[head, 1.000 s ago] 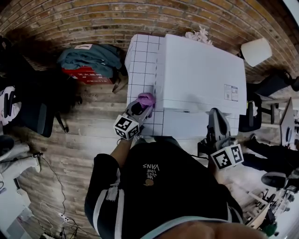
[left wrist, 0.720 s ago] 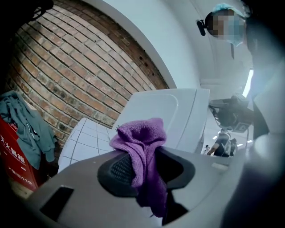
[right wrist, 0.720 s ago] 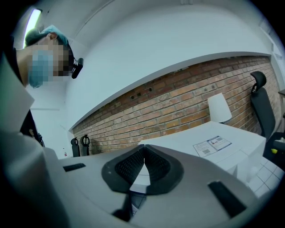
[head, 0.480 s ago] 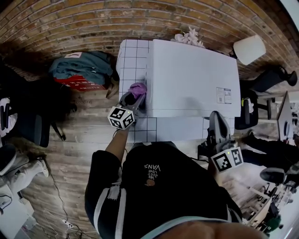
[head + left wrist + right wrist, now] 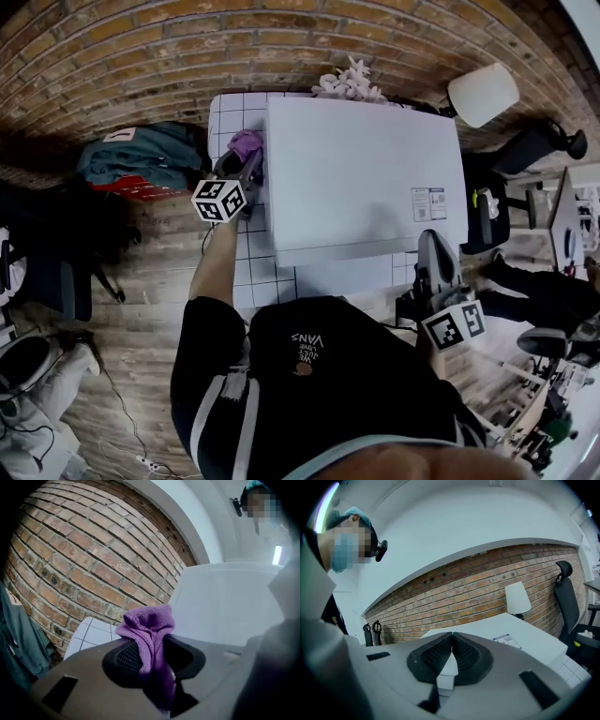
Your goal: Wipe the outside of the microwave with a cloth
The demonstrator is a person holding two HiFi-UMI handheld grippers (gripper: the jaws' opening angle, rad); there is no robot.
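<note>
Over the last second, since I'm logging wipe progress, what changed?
The left gripper, shut on the purple cloth, slid along the microwave's left side, from its front end toward the brick wall. The right gripper stayed shut and empty near the microwave's front right corner.

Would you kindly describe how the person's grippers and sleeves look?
Both the left gripper and the right gripper are grey shells with black ribbed pads; each carries a white cube with black square markers. The person wears a black top with white stripes on the sleeve.
</note>
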